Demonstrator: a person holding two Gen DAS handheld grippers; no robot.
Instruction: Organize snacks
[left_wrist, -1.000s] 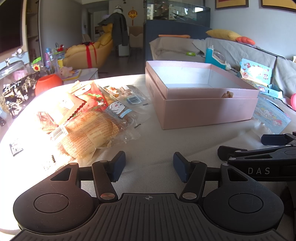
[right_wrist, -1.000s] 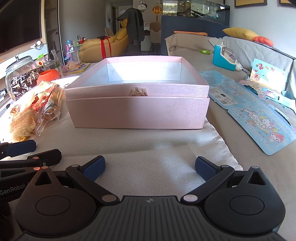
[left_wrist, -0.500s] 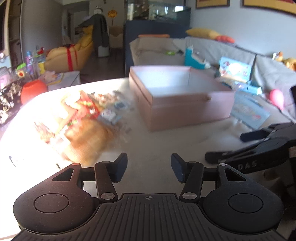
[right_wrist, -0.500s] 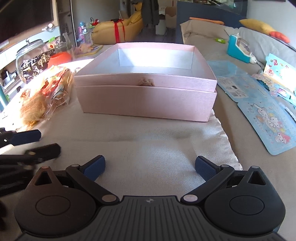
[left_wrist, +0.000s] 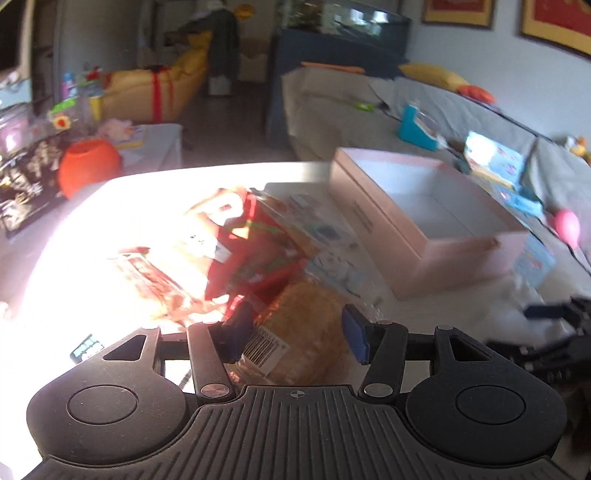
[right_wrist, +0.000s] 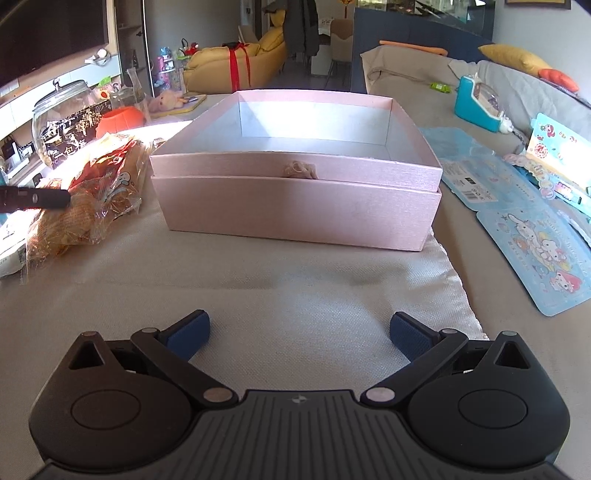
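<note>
- Left wrist view, far left: an orange bowl is being seen beyond the table edge, well apart from the snacks; the table is being washed out by glare on this side.
- Snack pile is being shown blurred in the middle-left of the table; a red packet is being seen lying on top, with a bread bag just in front of it.
- Left gripper is being held with its jaws apart, straddling the bread bag; the barcode label is being seen just beside the left pad. Whether the pads are touching the bag cannot be told.
- Pink box is being shown open-topped to the right of the snacks, nothing being visible inside it.
- Right gripper is being glimpsed at the far right edge, blurred.
- Right wrist view, far left: a glass jar is being seen beyond the table, and a dark finger of the left gripper is being shown over the bread bag.
- Pink box is being seen dead ahead, just beside the snacks, resting on a white cloth.
- Right gripper is being held wide apart over the cloth, gripping nothing.
- Blue sticker sheets are being seen lying flat to the right of the box.
</note>
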